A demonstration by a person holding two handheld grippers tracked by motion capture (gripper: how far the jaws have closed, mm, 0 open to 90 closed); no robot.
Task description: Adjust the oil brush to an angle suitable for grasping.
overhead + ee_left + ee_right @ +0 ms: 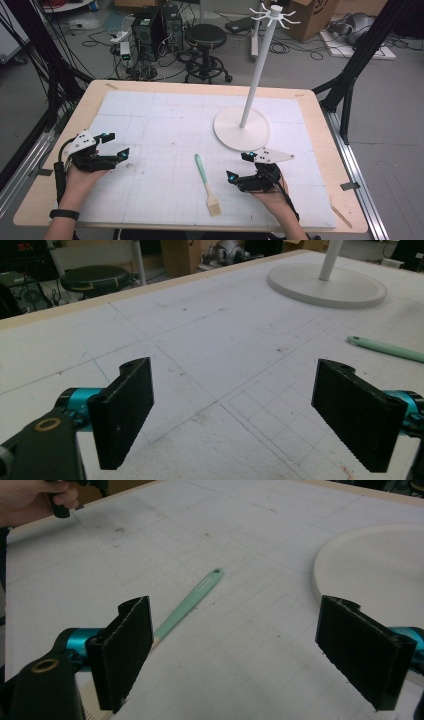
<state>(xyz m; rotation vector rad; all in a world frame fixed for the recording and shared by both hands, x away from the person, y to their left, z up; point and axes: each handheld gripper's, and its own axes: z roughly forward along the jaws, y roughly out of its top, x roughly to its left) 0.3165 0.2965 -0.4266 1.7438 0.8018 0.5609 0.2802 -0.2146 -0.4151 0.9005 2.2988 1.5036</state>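
Observation:
A pastry brush with a mint-green handle and pale bristles lies on the white gridded mat, near the front middle. Its handle runs away from my right gripper, and its tip shows at the right edge of the left gripper view. My right gripper is open just right of the brush, not touching it. At the mat's left edge my left gripper is open over bare mat. A white hanging stand with a tall pole and hooked top stands behind the right gripper.
The stand's round base lies close to my right gripper's right jaw and also shows far off. The mat rests on a wooden table. Beyond the table are a black stool, computer towers, cables and cardboard boxes.

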